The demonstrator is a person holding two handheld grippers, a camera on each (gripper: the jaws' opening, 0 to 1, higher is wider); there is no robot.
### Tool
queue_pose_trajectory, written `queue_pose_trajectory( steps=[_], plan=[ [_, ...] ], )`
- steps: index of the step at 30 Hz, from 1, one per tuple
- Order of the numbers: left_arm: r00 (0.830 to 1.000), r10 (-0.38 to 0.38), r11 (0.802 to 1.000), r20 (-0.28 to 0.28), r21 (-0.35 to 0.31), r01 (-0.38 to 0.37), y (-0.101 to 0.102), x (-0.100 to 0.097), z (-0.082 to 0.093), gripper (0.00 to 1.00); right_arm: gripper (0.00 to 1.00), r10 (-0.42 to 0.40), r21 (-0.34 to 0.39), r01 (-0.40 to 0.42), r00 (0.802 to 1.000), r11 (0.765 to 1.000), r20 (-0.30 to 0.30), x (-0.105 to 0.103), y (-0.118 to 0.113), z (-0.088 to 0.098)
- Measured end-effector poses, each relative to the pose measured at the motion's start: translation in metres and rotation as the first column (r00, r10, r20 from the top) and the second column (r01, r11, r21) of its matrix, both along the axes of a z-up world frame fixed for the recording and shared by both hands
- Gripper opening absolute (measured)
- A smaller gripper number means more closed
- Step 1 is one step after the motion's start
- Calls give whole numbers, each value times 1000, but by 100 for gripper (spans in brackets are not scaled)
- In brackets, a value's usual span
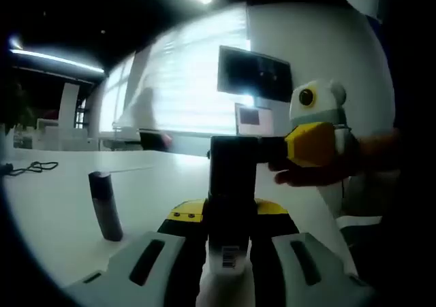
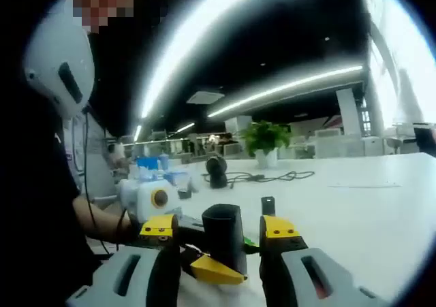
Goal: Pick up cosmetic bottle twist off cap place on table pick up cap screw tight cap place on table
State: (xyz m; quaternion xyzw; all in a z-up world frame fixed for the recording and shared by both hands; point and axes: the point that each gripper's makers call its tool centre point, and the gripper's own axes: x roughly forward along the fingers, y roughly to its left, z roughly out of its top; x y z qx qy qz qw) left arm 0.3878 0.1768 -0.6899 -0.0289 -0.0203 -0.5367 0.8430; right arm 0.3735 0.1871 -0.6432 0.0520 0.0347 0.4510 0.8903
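Note:
My left gripper [image 1: 230, 215] is shut on the white body of the cosmetic bottle [image 1: 229, 259], which carries a barcode label and stands up between the jaws. Its black cap [image 1: 234, 167] is on top. From the right, my right gripper [image 1: 310, 143], held by a hand, reaches to the cap with its yellow-tipped jaws. In the right gripper view the cap [image 2: 222, 235] sits between my right gripper's [image 2: 219, 229] two jaws with a small gap on each side, so it looks open. The left gripper [image 2: 153, 198] shows behind the cap.
A slim dark bottle [image 1: 105, 206] stands on the white table [image 1: 54, 205] to the left. A black cable [image 1: 30, 165] lies farther back. In the right gripper view a potted plant [image 2: 264, 140], a cable [image 2: 269, 178] and a round black object [image 2: 216, 169] lie far across the table.

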Motion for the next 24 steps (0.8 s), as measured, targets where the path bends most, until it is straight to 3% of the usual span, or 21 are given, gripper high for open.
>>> queue_pose_trajectory(
  steps=[3, 8, 12, 15, 20, 24],
  plan=[
    [1000, -17, 1000, -3, 2, 17, -2, -1, 0, 14, 39, 74, 4, -74, 997, 997, 11, 0, -4, 5],
    [1000, -5, 1000, -21, 21, 6, -5, 5, -1, 14, 36, 97, -20, -97, 995, 995, 38, 7, -7, 6],
    [1000, 15, 999, -19, 49, -14, -3, 11, -3, 14, 36, 165, -6, -165, 986, 986, 35, 4, -6, 7],
    [999, -8, 1000, -36, -1, 8, -1, 8, -3, 14, 36, 196, 15, -197, 980, 980, 45, 4, -5, 11],
    [1000, -15, 1000, -1, 20, 15, -1, 6, -3, 14, 36, 217, 26, -219, 974, 975, 61, 11, -5, 14],
    [1000, -25, 1000, -6, 18, 25, -3, 6, -3, 14, 33, 326, -10, -326, 944, 945, 38, 0, 2, 6]
  ],
)
